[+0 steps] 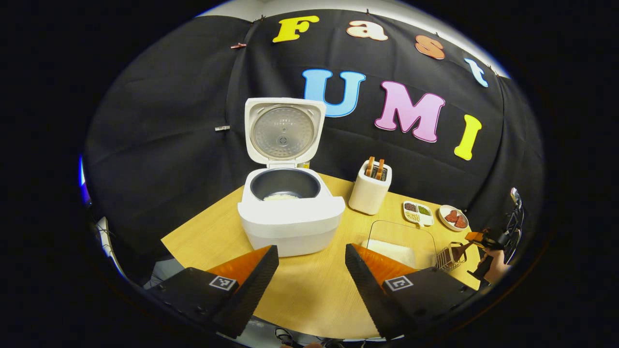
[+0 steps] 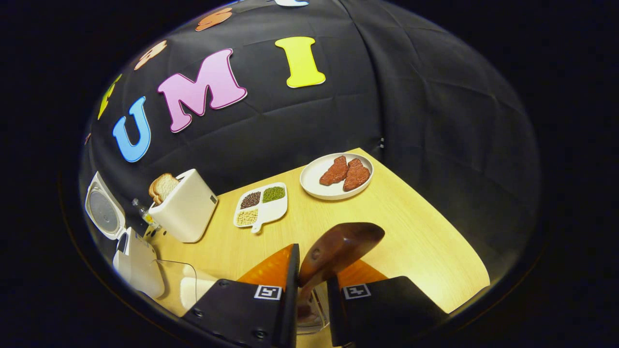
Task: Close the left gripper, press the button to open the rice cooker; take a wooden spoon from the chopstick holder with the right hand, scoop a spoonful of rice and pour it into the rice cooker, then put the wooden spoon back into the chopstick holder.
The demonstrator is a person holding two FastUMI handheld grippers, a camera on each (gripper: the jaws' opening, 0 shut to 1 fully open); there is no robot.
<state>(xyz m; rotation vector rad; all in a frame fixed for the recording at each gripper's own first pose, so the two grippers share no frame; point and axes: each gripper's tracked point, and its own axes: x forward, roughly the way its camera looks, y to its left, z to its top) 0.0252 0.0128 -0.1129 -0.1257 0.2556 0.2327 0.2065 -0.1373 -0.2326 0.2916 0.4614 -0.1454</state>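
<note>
The white rice cooker (image 1: 290,222) stands open on the wooden table, its lid (image 1: 283,130) upright and a little rice (image 1: 280,196) in the dark pot. My left gripper (image 1: 312,256) is open just in front of it, with nothing between its fingers. A clear container of rice (image 1: 401,241) sits to the right, with the wire chopstick holder (image 1: 449,258) beside it. My right gripper (image 2: 312,285) is shut on the wooden spoon (image 2: 341,246), whose brown end sticks up past the fingers. The spoon's lower part goes down into the chopstick holder (image 2: 312,316). In the left gripper view, the right gripper (image 1: 476,239) is directly over the holder.
A white toaster (image 1: 370,191) with bread stands behind the rice container. A divided dish of beans (image 2: 263,203) and a white plate (image 2: 314,186) with two red meat pieces lie toward the back right. The table's right edge (image 2: 435,232) runs close to the right gripper.
</note>
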